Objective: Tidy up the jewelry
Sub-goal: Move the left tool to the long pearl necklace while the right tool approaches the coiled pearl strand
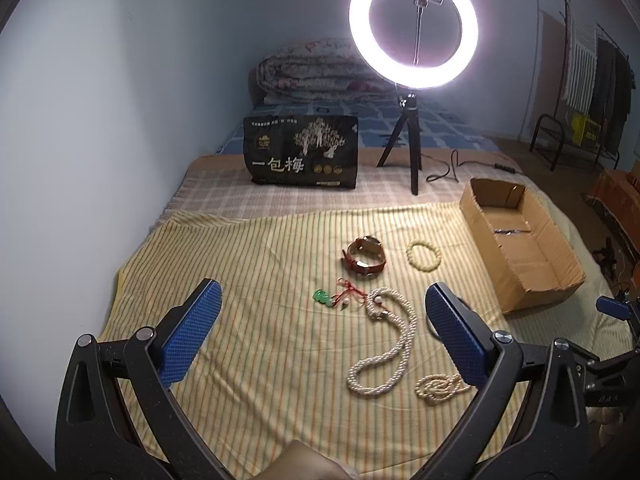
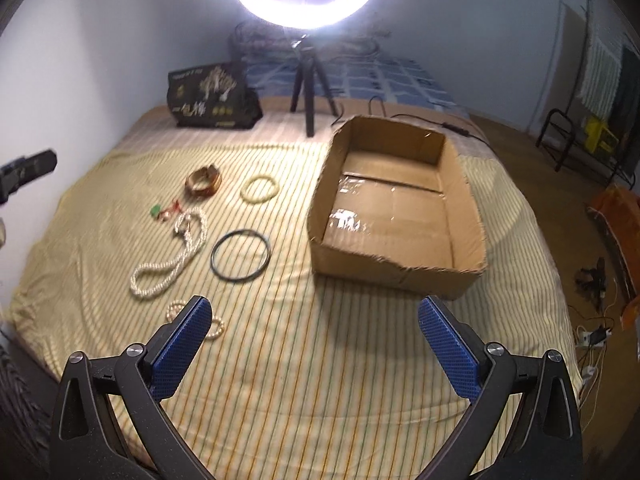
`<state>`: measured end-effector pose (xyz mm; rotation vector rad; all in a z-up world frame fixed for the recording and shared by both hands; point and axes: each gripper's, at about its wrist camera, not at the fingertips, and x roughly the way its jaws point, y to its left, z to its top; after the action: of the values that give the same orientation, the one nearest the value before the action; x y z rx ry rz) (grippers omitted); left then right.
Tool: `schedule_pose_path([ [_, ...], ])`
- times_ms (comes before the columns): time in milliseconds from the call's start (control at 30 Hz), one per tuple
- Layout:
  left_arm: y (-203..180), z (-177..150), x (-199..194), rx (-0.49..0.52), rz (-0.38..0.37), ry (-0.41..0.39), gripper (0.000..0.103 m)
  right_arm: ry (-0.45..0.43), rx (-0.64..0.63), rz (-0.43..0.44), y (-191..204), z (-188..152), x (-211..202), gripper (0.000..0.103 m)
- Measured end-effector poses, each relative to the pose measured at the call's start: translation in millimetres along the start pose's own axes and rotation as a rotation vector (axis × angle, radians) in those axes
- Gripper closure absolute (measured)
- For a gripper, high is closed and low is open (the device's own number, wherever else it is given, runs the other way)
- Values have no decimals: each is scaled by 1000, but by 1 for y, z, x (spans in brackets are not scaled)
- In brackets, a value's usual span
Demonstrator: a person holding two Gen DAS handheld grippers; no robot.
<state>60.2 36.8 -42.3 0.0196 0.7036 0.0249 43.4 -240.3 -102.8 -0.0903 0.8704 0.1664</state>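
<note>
Jewelry lies on a striped yellow cloth. A long white pearl rope necklace lies in the middle. A brown leather watch, a pale bead bracelet, a green pendant on red cord, a small pearl strand and a black ring lie around it. An open cardboard box stands at the right. My left gripper is open above the cloth. My right gripper is open and empty before the box.
A lit ring light on a black tripod stands at the back, its cable trailing right. A black printed bag stands behind the cloth. A folded quilt lies further back. The bed edge drops to the floor at the right.
</note>
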Motion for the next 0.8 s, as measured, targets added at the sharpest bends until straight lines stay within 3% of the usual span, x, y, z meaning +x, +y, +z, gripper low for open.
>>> schedule_pose_path([
  [267, 14, -8, 24, 27, -18, 68, 0, 7, -186, 45, 35, -8, 6, 1],
  [333, 18, -13, 32, 34, -20, 83, 1, 24, -213, 60, 40, -12, 12, 5],
  [400, 21, -19, 37, 37, -63, 99, 10, 43, -233, 97, 42, -17, 21, 11],
  [500, 27, -29, 49, 0, -138, 162, 25, 49, -231, 182, 44, -28, 30, 11],
  [667, 21, -44, 61, 5, -186, 235, 36, 12, -342, 126, 59, -36, 36, 11],
  [733, 19, -48, 66, -1, -213, 263, 40, 17, -396, 144, 69, -36, 38, 11],
  [800, 16, -54, 75, -15, -250, 312, 51, 64, -416, 184, 74, -35, 44, 11],
])
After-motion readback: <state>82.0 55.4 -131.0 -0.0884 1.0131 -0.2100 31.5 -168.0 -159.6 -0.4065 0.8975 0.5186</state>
